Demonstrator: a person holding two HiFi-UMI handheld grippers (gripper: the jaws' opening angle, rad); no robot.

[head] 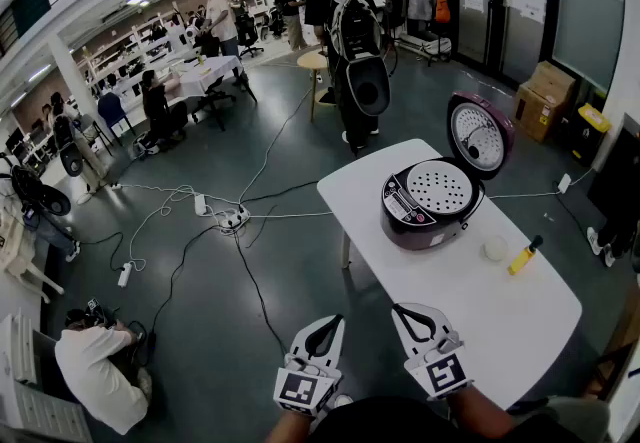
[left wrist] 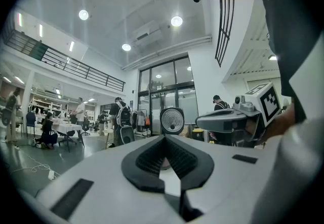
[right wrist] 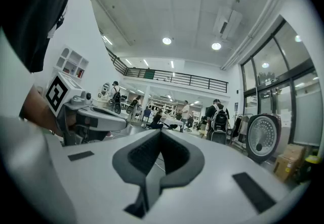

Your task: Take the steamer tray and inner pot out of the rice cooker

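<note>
On a white tabletop (head: 480, 311), dark purple round rice cooker (head: 412, 226), lid raised, white perforated steamer tray (head: 440, 188) inside it, left hand-held gripper (head: 335, 321) and right hand-held gripper (head: 399, 310) well short of the cooker, both closed, empty

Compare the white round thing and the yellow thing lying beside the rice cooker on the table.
1. Shape: the white round thing is compact and rounded, while the yellow thing is long and slim.
2. Colour: the white round thing is pale all over, while the yellow thing is bright yellow with a dark tip.
3. Place: the white round thing lies nearer the rice cooker, and the yellow thing lies farther out.

Both rest on the table, apart from each other.
</note>
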